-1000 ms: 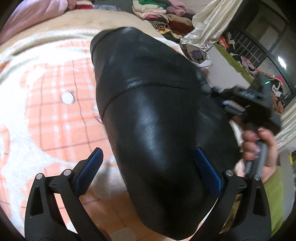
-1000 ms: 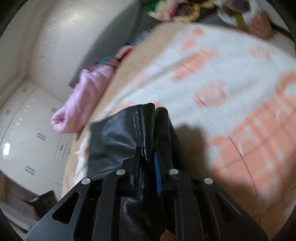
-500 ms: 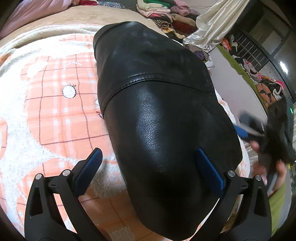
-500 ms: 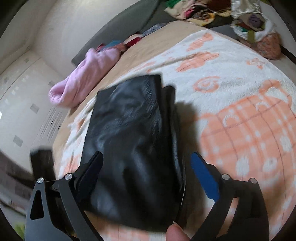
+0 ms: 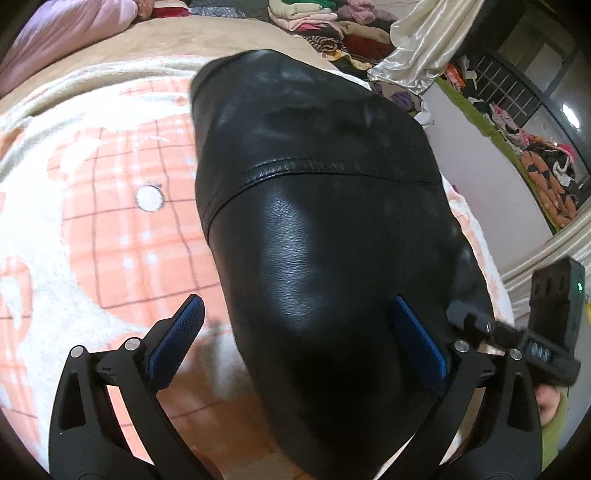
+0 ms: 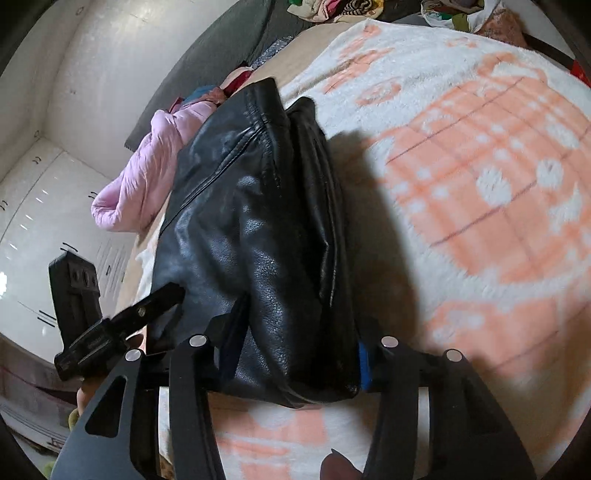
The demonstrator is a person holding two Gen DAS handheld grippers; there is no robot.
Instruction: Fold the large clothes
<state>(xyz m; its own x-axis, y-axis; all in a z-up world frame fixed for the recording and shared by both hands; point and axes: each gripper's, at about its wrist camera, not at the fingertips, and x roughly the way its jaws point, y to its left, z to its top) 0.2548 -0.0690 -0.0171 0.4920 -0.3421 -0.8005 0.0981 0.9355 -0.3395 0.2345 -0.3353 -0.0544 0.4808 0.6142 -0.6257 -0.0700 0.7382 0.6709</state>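
A black leather garment (image 5: 325, 236) lies folded on an orange-and-white fleece blanket (image 5: 92, 206). My left gripper (image 5: 295, 332) is open above its near end, blue pads wide apart, one over the blanket, one over the leather. In the right wrist view the garment (image 6: 251, 236) is a thick folded stack. My right gripper (image 6: 295, 365) straddles its near end with jaws apart, both fingers close against the stack. The right gripper's body (image 5: 546, 325) shows at the lower right of the left view. The left gripper (image 6: 110, 325) shows at the left of the right view.
A pink puffy jacket (image 6: 147, 173) lies beyond the garment near the bed's head. Piles of clothes (image 5: 325, 22) sit past the bed's far side, with a cream curtain (image 5: 417, 48) and a green-edged mirror (image 5: 517, 129). White cabinets (image 6: 48, 206) stand at the left.
My right gripper let go of the folded edge and opened, then moved down around the stack's near end. The garment settled flat. My left gripper stayed open and nearly still.
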